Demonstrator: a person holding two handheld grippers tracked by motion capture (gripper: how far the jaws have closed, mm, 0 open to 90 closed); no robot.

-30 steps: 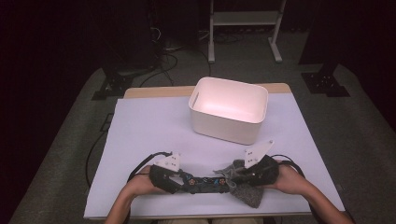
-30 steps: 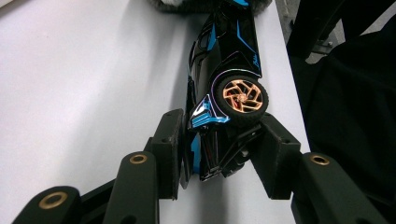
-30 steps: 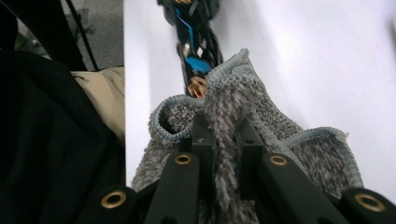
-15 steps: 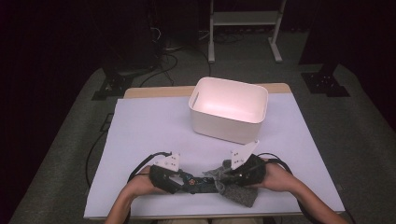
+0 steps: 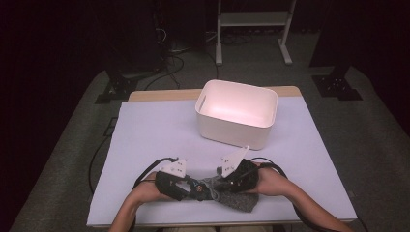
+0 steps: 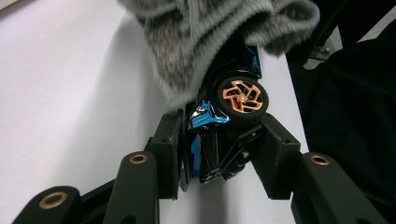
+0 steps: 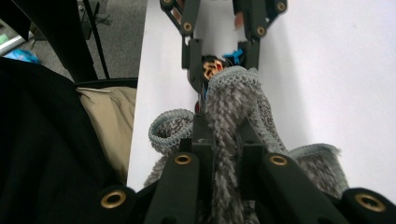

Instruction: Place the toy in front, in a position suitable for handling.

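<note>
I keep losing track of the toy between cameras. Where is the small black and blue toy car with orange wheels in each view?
High view: the black and blue toy car lies low at centre, between the two grippers.
Left gripper view: centre, clamped between that gripper's black jaws.
Right gripper view: top centre, in the far gripper's jaws.
Shared landmark: the fuzzy grey cloth draped against the car.

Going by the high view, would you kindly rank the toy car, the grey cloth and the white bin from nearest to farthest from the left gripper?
1. Toy car: clamped in the left gripper.
2. Grey cloth: just right of it, draped over the car's far end.
3. White bin: far side of the table, toward the right.
</note>
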